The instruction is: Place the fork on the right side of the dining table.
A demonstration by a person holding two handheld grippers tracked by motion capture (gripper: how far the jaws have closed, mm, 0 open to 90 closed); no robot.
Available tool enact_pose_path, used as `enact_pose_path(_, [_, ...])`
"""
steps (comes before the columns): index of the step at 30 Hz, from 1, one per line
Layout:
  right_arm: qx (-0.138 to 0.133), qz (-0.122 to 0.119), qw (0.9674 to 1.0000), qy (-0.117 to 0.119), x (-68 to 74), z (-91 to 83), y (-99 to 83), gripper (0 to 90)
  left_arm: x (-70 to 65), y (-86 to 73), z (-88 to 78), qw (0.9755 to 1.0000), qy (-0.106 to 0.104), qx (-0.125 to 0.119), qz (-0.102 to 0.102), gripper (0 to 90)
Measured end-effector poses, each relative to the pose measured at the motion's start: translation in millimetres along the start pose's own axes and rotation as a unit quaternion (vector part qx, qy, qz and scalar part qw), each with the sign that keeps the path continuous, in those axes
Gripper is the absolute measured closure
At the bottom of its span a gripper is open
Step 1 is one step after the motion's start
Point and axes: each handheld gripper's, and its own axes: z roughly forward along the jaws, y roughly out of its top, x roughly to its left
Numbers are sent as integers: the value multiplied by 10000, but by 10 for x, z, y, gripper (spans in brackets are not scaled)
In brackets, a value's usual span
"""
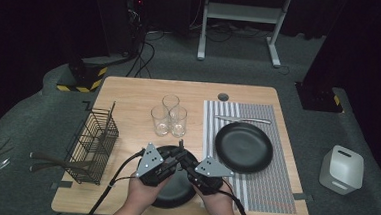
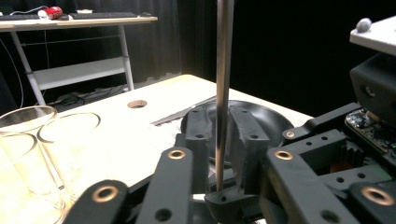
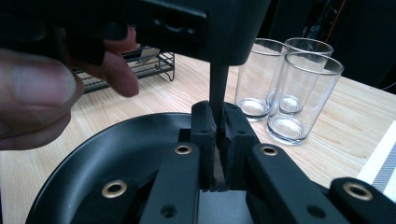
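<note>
The two claws meet over the black plate at the 6 o'clock edge of the counter. A thin metal stick stands straight up between them. I can't tell what kind of stick it is.

The right claw is clenched on the low end of the stick. The left claw has a jaw on each side of the stick, very close. I can't tell if its pads press on it yet.

This looks like passing the stick from one claw to the other. Here is how to do it well:

- Hold the right claw tight and steady until the left claw has squeezed all the way.
- Get the stick in the middle of the left pads, not at the tips, so it can't slip out.
- Hold the stick straight up. If it leans, it may twist when one claw lets go.
- Open the right claw slowly, then pull it away toward 4 o'clock.
- Do all this low over the plate. If the stick drops, it lands there and not on the floor.

Watch out for the three glasses at 12 o'clock, just past the claws. A swing of the stick could knock them. The wire rack sits at 9 o'clock, and the other plate at 2 o'clock.
</note>
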Motion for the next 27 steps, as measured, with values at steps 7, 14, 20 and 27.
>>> enact_pose_path(7, [6,29,10000,-9,-7,-2,-5,847,-7,-42,14,10000,-9,2,13,854])
enact_pose_path(14, [-5,56,10000,-3,-14,-4,-13,842,-10,-51,19,10000,-41,-38,22,867])
enact_pose_path(20, [-62,156,9999,42,-33,-32,-6,764,29,-61,18,10000,56,-45,6,868])
enact_pose_path(27, [-214,192,9996,18,-63,-126,43,723,68,-84,4,9998,208,-50,8,868])
